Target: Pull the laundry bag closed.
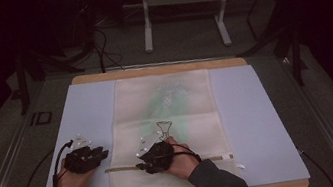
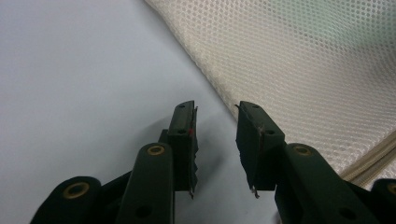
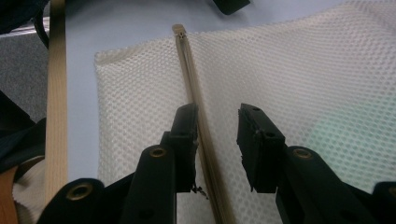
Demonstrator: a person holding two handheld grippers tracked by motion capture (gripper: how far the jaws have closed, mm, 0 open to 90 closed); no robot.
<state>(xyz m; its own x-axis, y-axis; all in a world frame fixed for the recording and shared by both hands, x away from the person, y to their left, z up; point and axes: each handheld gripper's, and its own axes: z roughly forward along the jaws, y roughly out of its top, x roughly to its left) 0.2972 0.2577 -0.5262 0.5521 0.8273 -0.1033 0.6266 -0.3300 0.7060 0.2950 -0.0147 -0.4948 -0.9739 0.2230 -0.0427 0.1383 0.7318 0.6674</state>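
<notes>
In the high view, a cream mesh laundry bag [image 1: 167, 124] lies flat and lengthwise on a pale blue mat [image 1: 255, 125] that covers a wooden table [image 1: 150, 69]; something green shows faintly through the mesh in the bag's far half. A zipper [image 1: 165, 163] runs across the bag near its close end. The left gripper [image 1: 102, 154] rests on the mat just beside the bag's left edge, held in the person's left hand [image 1: 69, 177], while the right gripper [image 1: 140, 166] sits over the bag at the zipper, held in the right hand [image 1: 183, 160]; how the fingers stand cannot be told from up here. In the left gripper view, the left gripper [image 2: 215, 144] has its fingers spread with bare mat [image 2: 70, 93] between them, and the mesh laundry bag [image 2: 303, 70] lies just past the right-hand finger, its edge running on a slant; nothing is pinched. In the right gripper view, the right gripper [image 3: 217, 144] is spread too, above the mesh laundry bag [image 3: 289, 70]. The zipper [image 3: 191, 84] runs away from the camera and passes close against the inner side of the left-hand finger, with open mesh in the gap, so the pads press on nothing. The table's wooden edge [image 3: 57, 93] shows at the left
</notes>
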